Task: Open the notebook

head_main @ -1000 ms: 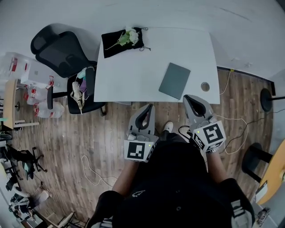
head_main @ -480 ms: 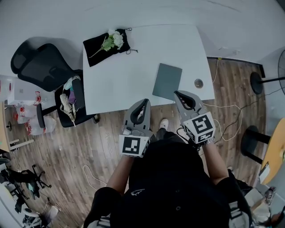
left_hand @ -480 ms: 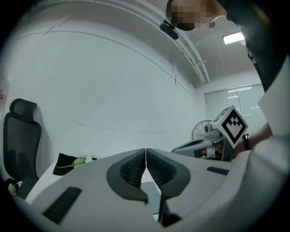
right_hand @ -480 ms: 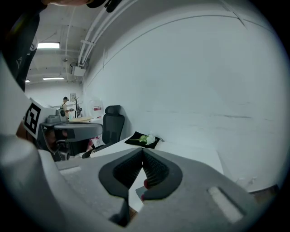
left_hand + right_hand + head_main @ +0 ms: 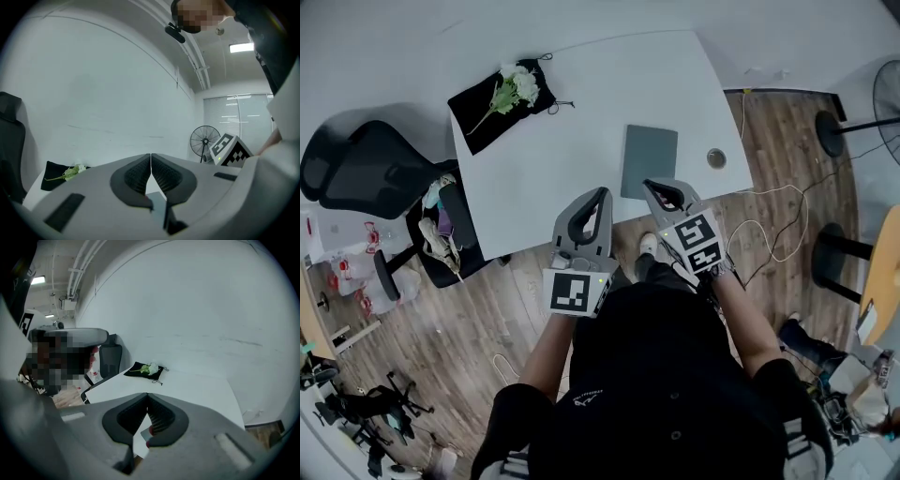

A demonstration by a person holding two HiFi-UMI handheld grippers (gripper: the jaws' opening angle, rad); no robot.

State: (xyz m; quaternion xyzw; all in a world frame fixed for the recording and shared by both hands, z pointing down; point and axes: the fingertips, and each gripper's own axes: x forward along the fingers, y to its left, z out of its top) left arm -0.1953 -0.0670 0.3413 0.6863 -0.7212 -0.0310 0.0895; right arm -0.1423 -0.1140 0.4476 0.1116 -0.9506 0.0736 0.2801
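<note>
Left gripper (image 5: 599, 192) first: its jaws are pressed together with nothing between them, which I read plainly in its own view, and it points about level over the near edge of the white table (image 5: 581, 131). My right gripper (image 5: 650, 184) is alongside it to the right, tilted downward, with its jaws likewise closed tip to tip and empty. The notebook (image 5: 649, 159) lies flat with its grey-green cover closed, directly ahead of the right gripper. From the head view that gripper's tips overlap the notebook's near edge, though I cannot tell whether they touch it. From the left gripper the notebook is just ahead and to the right, its near left corner beside that gripper's tips. Farther right of the right gripper, past the notebook, there is a small round hole (image 5: 716, 158) in the tabletop. Well ahead and to the left of both grippers, at the far corner of the table, a black pouch (image 5: 483, 112) lies with white flowers (image 5: 516, 86) on top. An office chair (image 5: 366, 173) stands off to the left of the left gripper, beside the table on the wooden floor (image 5: 469, 319). In the left gripper view a standing fan (image 5: 205, 140) shows beyond the jaws to the right.
</note>
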